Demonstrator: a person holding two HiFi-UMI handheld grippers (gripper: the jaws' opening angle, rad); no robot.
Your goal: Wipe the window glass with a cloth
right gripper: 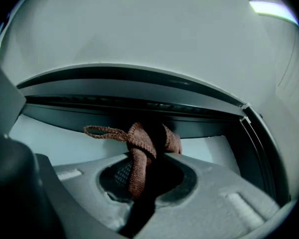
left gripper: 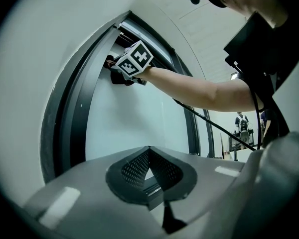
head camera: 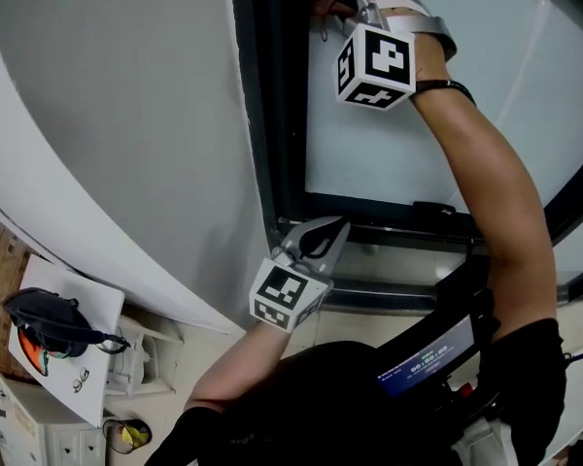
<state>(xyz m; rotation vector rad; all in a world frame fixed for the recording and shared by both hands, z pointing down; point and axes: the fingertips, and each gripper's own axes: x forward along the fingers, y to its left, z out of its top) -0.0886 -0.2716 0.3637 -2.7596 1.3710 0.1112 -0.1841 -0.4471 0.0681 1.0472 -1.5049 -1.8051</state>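
The window glass point(head camera: 389, 153) sits in a dark frame point(head camera: 272, 115). My right gripper point(head camera: 332, 6) is raised to the glass's top corner beside the frame and is shut on a brown cloth point(head camera: 321, 4). In the right gripper view the cloth point(right gripper: 141, 151) is bunched between the jaws, a loop of it hanging left, pressed against the glass point(right gripper: 60, 138) just under the frame's top bar point(right gripper: 139, 103). My left gripper point(head camera: 338, 226) is held low by the bottom sill, shut with nothing in it. In the left gripper view the right gripper point(left gripper: 120, 72) shows high on the glass point(left gripper: 134, 128).
A white wall point(head camera: 126, 115) runs left of the frame. A white stand point(head camera: 63, 343) at the lower left carries dark goggles point(head camera: 49, 323). A black cable point(left gripper: 214, 126) hangs from the raised arm. A person point(left gripper: 240, 125) stands far off at the right.
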